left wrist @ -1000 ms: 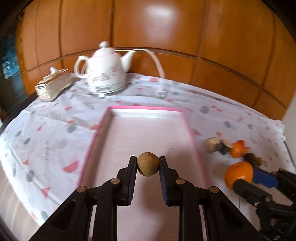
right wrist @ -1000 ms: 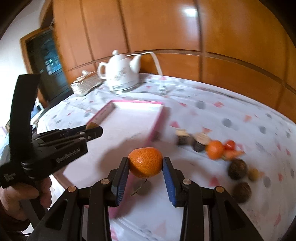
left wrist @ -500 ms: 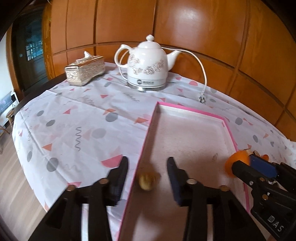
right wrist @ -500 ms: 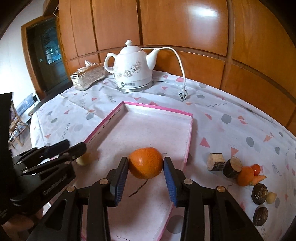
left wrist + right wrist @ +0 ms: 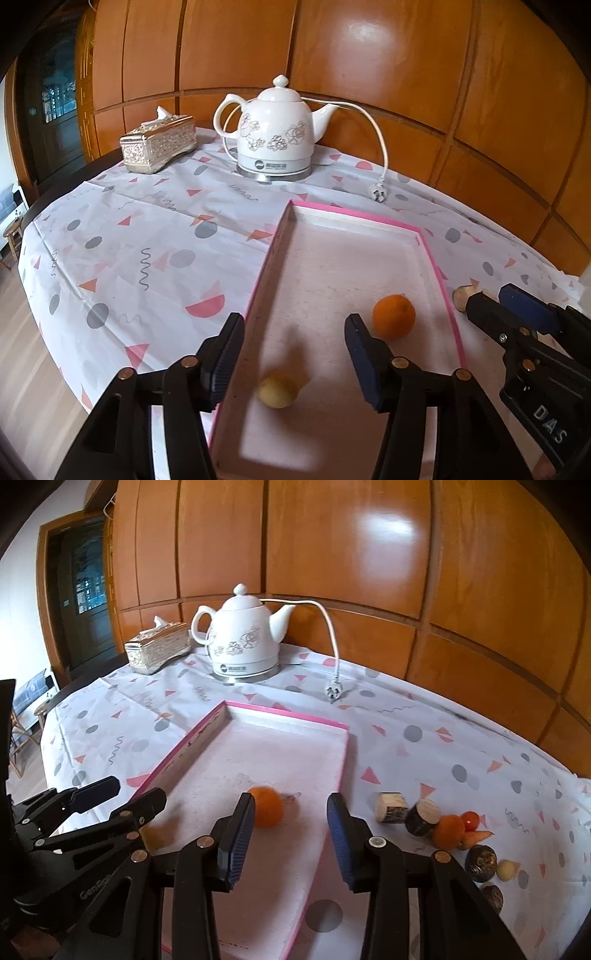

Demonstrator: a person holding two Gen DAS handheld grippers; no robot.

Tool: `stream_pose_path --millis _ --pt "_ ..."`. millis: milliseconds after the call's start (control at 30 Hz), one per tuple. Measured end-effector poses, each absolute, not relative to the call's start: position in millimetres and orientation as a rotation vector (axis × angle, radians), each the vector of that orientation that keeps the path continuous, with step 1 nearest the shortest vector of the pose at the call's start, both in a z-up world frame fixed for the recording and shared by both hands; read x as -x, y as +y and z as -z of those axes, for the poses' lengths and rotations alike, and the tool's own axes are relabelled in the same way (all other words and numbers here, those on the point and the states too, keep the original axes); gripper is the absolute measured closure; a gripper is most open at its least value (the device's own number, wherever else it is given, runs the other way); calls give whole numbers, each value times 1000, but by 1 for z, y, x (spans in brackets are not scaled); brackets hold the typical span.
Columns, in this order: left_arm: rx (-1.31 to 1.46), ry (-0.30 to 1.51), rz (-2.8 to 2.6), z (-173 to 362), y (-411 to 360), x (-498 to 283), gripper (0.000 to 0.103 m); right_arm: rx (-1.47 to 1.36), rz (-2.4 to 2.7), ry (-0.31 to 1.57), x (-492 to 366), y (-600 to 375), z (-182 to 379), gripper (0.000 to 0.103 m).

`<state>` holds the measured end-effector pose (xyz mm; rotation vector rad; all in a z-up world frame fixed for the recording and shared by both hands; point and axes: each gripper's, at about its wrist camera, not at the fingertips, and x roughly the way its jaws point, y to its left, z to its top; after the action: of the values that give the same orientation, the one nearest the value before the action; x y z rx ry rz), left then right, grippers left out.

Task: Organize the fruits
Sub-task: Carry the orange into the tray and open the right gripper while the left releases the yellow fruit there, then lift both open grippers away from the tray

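A pink-rimmed white tray (image 5: 432, 254) (image 5: 284, 719) lies on the patterned tablecloth. An orange (image 5: 393, 316) (image 5: 267, 807) and a small tan round fruit (image 5: 277, 389) lie inside it. My left gripper (image 5: 293, 360) is open and empty above the tan fruit. My right gripper (image 5: 291, 836) is open and empty just behind the orange. It also shows at the right of the left wrist view (image 5: 509, 304). More fruits (image 5: 448, 830) lie on the cloth right of the tray.
A white electric kettle (image 5: 275, 142) (image 5: 243, 637) with a loose cord and plug (image 5: 332, 692) stands behind the tray. A gold tissue box (image 5: 159, 144) (image 5: 157, 648) sits to its left. Wood panels back the table. The table edge drops off at left.
My left gripper opened and dropped the tan fruit into the tray. My right gripper carried the orange over the tray, opened and released it. Both have pulled back.
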<state>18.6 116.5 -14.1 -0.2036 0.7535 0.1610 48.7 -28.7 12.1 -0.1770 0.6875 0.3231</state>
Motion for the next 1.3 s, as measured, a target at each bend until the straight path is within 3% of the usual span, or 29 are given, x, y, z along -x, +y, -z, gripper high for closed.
stream_pose_path --millis 1300 --pt "41 752 26 -4 28 -15 44 45 -90 654 -36 -137 -14 61"
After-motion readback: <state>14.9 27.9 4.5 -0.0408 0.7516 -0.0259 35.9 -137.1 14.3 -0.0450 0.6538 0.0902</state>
